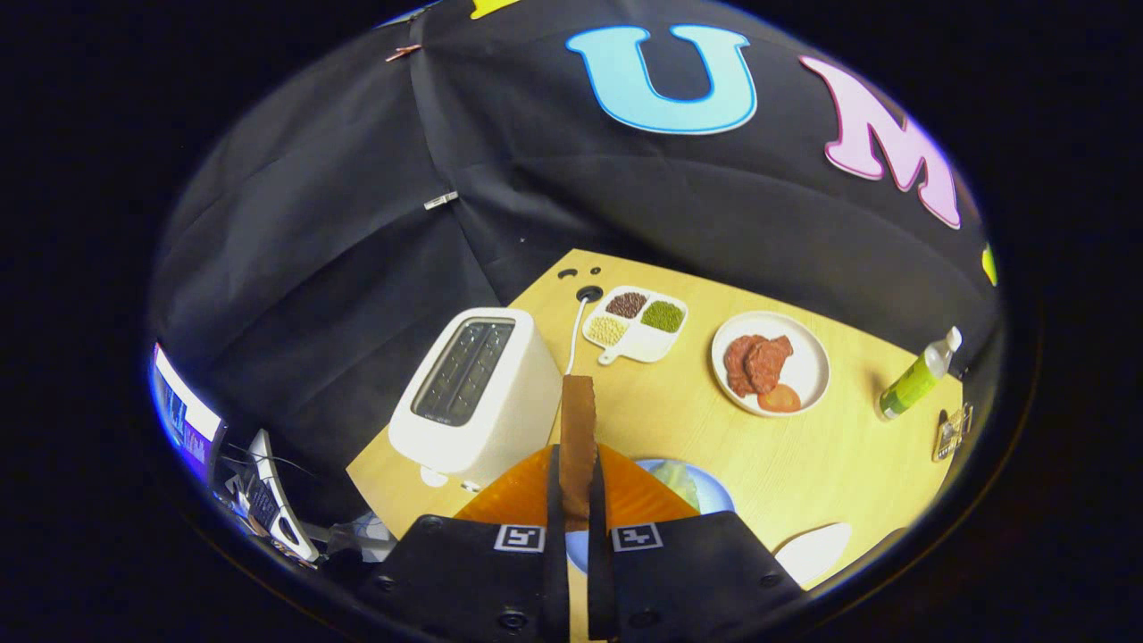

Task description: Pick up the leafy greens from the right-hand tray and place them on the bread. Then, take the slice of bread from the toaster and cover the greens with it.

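Brown-crusted bread slice (577, 429) stands on edge, pinched between the fingers of my hand-held gripper (577, 513).

My fingers are clenched on the slice from both sides, and it rises upright ahead of them. Below it sits a blue plate (710, 489) with leafy greens (679, 480) on it, partly hidden behind something orange (522, 491) that I cannot make out clearly. Just beside the slice stands the white toaster (478, 388), its cord (576, 335) running to a hole in the wooden tabletop (830, 455). Beyond are a divided dish of seeds (637, 325), a white plate with meat (770, 363) and a green bottle (918, 375).
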`<move>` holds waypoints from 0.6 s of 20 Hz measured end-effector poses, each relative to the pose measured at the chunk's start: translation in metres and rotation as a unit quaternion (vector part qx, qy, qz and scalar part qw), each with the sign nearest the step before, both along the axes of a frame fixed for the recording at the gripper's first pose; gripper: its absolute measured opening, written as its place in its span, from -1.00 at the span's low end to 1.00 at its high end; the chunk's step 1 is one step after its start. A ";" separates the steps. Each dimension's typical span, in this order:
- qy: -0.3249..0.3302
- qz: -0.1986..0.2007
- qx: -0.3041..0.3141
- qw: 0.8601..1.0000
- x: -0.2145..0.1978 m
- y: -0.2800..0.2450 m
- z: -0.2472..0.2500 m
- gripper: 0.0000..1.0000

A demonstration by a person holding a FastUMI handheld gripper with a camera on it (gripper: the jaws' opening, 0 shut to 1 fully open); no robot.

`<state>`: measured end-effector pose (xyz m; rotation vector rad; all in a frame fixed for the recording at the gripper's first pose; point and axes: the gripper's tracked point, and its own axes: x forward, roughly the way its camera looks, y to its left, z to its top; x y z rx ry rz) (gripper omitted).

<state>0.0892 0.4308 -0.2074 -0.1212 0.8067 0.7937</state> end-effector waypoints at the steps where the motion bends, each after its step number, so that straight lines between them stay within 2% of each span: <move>1: 0.012 -0.001 0.003 1.000 -0.003 -0.006 -0.009 -0.75; 5: 0.055 -0.014 0.034 0.998 -0.015 -0.025 -0.038 -0.75; 12: 0.108 -0.028 0.030 0.993 -0.013 -0.062 -0.106 -0.75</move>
